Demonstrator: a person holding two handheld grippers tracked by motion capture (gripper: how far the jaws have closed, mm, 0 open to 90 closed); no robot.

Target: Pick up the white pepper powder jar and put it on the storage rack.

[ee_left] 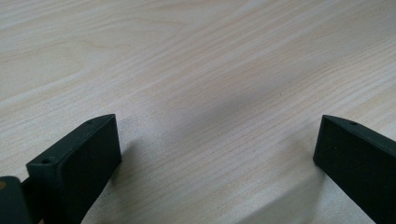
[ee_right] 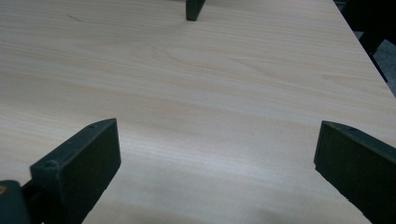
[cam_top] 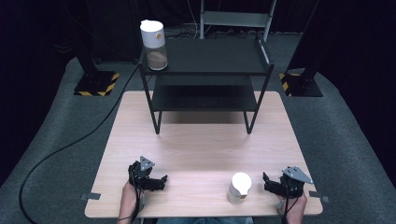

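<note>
Down at the near edge of the table sits the small white jar (cam_top: 239, 187), a squat rounded cylinder with a smooth pale lid and what looks like a tan band low on its side, standing upright just to the left of the right gripper (cam_top: 270, 183) and not touching it. That gripper's black jaws stand wide apart with nothing between them; in the right gripper view (ee_right: 217, 149) they are blocky, matte wedges over bare wood. Across the table, well apart from the jar, the left gripper (cam_top: 161, 181) rests low with its jaws also spread and empty, confirmed in the left gripper view (ee_left: 217, 149). The table (cam_top: 201, 144) is light wood, and both gripper views bring out its fine wavy grain, which the high view flattens. The high view alone gives the black metal shelf (cam_top: 205, 70) at the far side, two flat tiers on thin legs, and on its top left corner a taller clear canister (cam_top: 154, 44) with a white lid and brown contents at the bottom. One shelf leg (ee_right: 194, 9) appears at the top of the right gripper view.
</note>
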